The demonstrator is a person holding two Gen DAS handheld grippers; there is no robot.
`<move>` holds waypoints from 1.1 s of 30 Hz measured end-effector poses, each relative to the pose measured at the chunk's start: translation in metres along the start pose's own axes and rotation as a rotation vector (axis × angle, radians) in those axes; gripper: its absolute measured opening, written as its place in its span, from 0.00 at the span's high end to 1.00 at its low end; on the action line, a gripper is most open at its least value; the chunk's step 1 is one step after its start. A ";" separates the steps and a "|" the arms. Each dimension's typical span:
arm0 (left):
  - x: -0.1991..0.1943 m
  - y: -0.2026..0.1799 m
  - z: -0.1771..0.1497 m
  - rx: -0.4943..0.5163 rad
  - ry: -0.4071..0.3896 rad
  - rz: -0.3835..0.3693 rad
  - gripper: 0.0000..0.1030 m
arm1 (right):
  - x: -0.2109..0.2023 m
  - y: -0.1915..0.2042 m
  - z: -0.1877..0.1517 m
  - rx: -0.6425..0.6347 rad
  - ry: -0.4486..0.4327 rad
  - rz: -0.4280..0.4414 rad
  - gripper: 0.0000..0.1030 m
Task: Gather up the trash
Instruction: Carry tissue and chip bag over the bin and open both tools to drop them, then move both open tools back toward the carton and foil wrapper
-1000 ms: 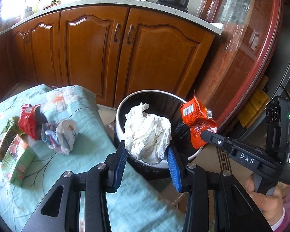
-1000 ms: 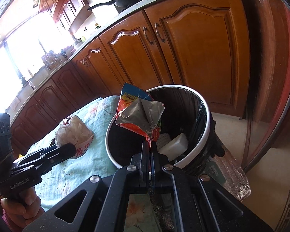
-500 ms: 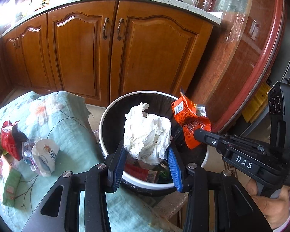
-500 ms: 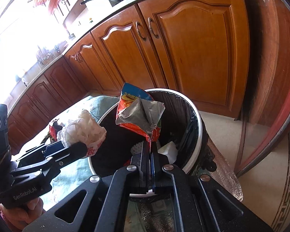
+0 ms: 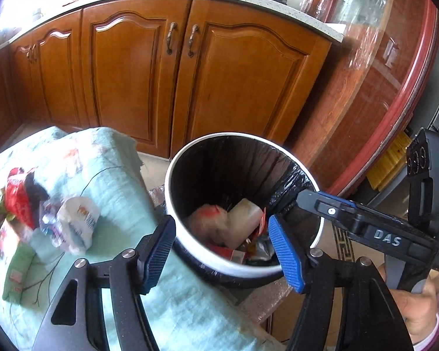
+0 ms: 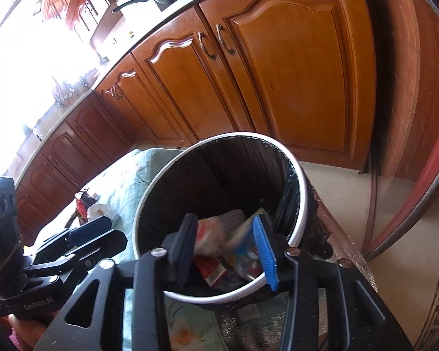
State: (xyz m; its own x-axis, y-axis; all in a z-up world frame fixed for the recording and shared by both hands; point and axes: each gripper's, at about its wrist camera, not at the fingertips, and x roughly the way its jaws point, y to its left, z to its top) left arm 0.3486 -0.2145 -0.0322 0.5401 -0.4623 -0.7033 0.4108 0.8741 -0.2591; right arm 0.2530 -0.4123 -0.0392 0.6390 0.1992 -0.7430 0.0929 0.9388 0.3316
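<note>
Both the left gripper [image 5: 222,251] and right gripper [image 6: 228,248] hang spread and empty over the trash bin [image 5: 172,175]. Its blurred contents [image 5: 228,228] are hard to identify. More wrappers [image 5: 49,216] lie near the table's [image 5: 190,307] left edge, partly cut off.

— What changed?
— Both jaws sprang apart: left gripper [image 5: 222,251] dropped its tissue wad, right gripper [image 6: 228,251] its wrapper — both now inside the bin [image 5: 172,175].

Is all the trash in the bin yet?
Not yet. Some trash already lies in the bin. Both grippers, left and right, are open and empty above it. Wrappers are left on the cloth to collect.
</note>
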 end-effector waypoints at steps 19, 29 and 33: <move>-0.106 0.072 -0.085 -0.165 -0.082 0.106 0.33 | -0.017 0.089 -0.054 -0.112 -0.059 0.111 0.13; -0.149 0.110 -0.118 -0.250 -0.099 0.165 0.33 | 0.003 0.133 -0.078 -0.159 0.002 0.161 0.13; -0.157 0.124 -0.124 -0.260 -0.100 0.184 0.31 | 0.009 0.146 -0.085 -0.169 0.024 0.175 0.07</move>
State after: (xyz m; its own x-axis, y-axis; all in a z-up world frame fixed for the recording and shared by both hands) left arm 0.2237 -0.0153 -0.0360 0.6626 -0.2947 -0.6886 0.1061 0.9470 -0.3031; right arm 0.2075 -0.2492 -0.0472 0.6159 0.3676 -0.6969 -0.1478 0.9227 0.3561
